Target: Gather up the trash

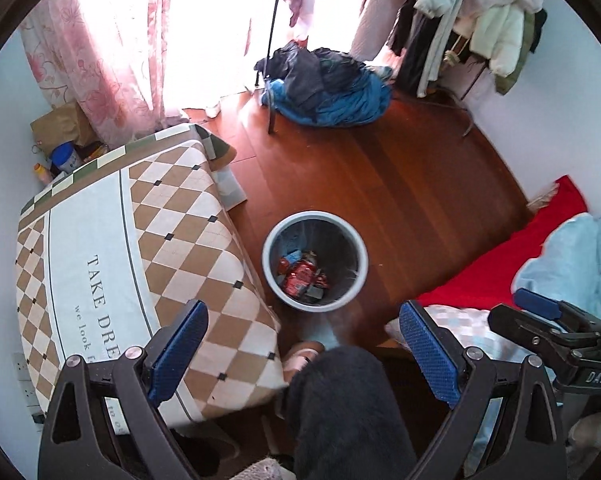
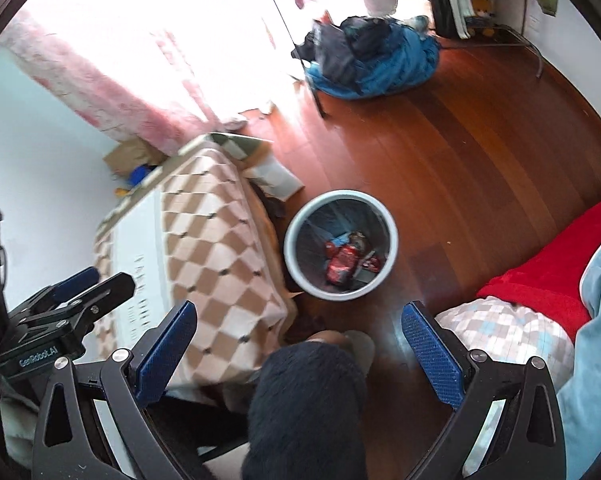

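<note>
Both grippers, left (image 1: 302,346) and right (image 2: 298,344), high above bin (image 1: 315,261), fingers spread, empty.

Home bedroom | clothes rack (image 1: 480,20) at 1 o'clock | pink curtain (image 1: 100,40) at 11 | red bedding (image 1: 520,256) at 3 | wood floor (image 1: 400,184)

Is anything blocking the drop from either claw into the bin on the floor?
Nothing visible does. The bin stands open-topped on bare floor beside the table, wrappers low inside. Left claw and right claw are open, empty.

One trash bin (image 1: 315,300), one checkered table (image 1: 160,248), one blue clothes heap (image 1: 332,92), two grippers.
</note>
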Motion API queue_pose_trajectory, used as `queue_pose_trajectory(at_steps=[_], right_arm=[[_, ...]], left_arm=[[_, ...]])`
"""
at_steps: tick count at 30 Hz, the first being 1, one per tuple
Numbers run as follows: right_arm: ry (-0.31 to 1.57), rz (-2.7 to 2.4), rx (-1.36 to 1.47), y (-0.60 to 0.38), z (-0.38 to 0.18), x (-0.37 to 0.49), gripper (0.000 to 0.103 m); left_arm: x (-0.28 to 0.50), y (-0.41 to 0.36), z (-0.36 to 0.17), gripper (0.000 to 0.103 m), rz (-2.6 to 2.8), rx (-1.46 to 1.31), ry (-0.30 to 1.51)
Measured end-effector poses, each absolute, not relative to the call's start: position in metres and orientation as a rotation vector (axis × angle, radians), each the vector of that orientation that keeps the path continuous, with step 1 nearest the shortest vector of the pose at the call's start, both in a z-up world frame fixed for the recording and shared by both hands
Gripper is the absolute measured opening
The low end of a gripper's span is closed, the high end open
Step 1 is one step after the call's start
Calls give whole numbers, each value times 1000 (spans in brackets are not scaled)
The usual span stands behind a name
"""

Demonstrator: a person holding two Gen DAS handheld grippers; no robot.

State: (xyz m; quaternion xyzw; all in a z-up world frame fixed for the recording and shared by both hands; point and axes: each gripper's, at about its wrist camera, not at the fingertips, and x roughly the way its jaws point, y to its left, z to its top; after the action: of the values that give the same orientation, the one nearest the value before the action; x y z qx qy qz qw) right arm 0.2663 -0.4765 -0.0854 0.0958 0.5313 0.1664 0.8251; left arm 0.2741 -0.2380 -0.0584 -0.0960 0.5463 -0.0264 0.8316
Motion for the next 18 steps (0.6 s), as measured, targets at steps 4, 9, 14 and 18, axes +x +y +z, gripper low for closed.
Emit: queue_pose_trajectory(at_steps=[4,9,14,18], right_arm=[[1108,394,213,-475,-62,245,103],[1099,442,227,-475,-43,226,103],[1097,467,214,-474,-30,214,103],[1101,473,203,-472,-27,211,103]], left_arm=[[258,-236,-37,98,-75,-214,1134],[241,-232,-18,98,-90,-241,1110],[232,-229,-8,98,-93,-253,1093],[228,-229,-5,98,-96,-264,1088]])
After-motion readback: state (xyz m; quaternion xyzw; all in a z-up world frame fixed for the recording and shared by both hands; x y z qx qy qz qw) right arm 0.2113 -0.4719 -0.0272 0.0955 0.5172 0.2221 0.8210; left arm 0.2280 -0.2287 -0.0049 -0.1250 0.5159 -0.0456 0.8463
